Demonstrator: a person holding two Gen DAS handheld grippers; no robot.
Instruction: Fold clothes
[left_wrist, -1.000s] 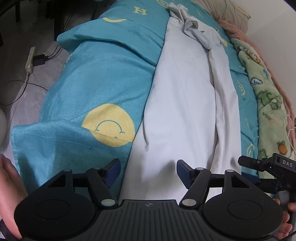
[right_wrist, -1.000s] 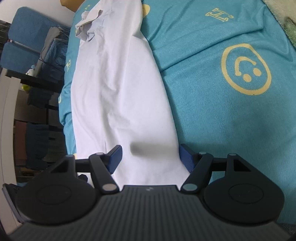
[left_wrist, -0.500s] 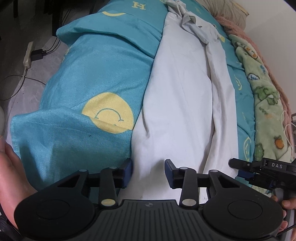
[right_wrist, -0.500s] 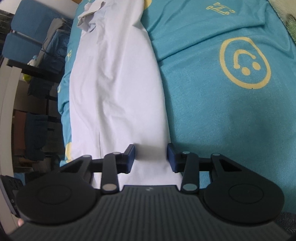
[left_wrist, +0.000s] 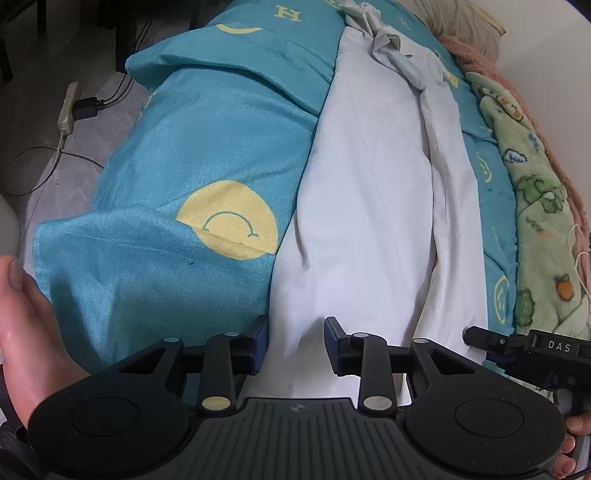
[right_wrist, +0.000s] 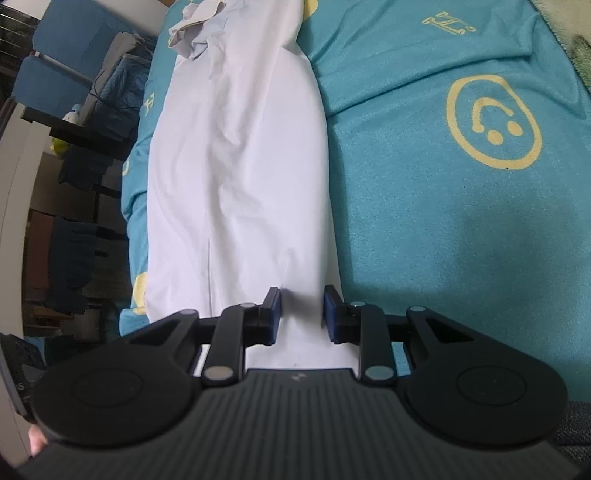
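A long white garment lies folded lengthwise along a teal bedspread, with its crumpled collar end farthest from me. My left gripper sits at the near hem by the garment's left edge. Its jaws are partly closed but still open, with white cloth in the gap. In the right wrist view the same garment runs away from my right gripper, which straddles the right corner of the hem. It is narrowly open, with fabric bunching between its blue pads. The right gripper's tip shows in the left wrist view.
A green patterned blanket and a pillow lie along the far side of the bed. A power strip with cables is on the floor at the left. Dark furniture and a blue chair stand beside the bed. A hand holds the left gripper.
Both grippers have narrowed their jaws steadily around the hem of the white garment and moved slightly closer to it. The cloth has begun to pucker between the right fingers.
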